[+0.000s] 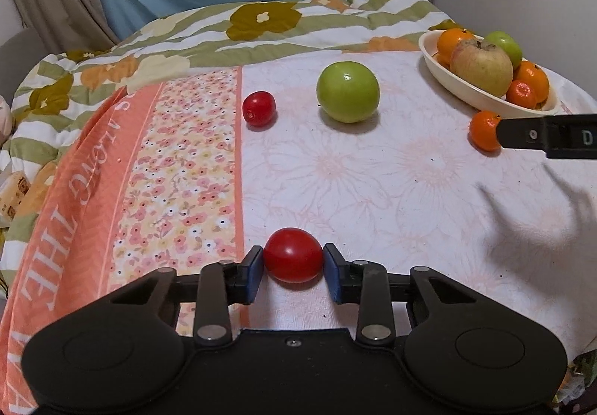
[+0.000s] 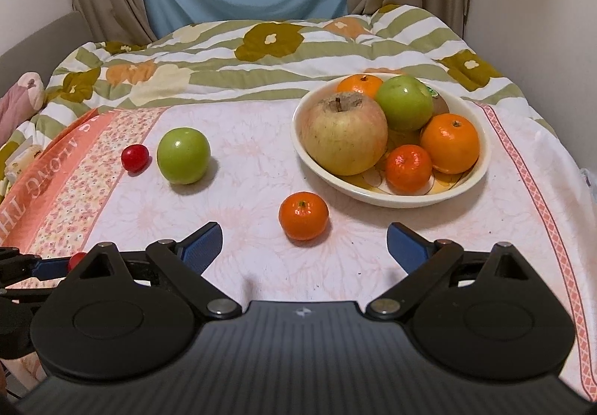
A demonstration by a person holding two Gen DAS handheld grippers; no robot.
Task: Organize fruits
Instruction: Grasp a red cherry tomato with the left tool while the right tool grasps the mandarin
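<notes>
My left gripper (image 1: 293, 258) is shut on a red tomato (image 1: 293, 255) that rests on the pale cloth, a blue pad pressing each side. Farther off lie a smaller red tomato (image 1: 259, 108) and a green apple (image 1: 347, 91). My right gripper (image 2: 304, 241) stands wide open just short of a loose mandarin (image 2: 303, 215), which lies ahead of the fingertips and between their lines. One right finger (image 1: 522, 133) shows in the left wrist view beside that mandarin (image 1: 484, 130). A cream bowl (image 2: 481, 168) holds a large apple, a green apple and several oranges.
The fruit lies on a floral cloth (image 2: 261, 168) with an orange lettered border at the left, spread over a bed. A striped flowered quilt (image 2: 224, 53) bunches behind it. Curtains and a blue sheet hang at the back, a wall stands at the right.
</notes>
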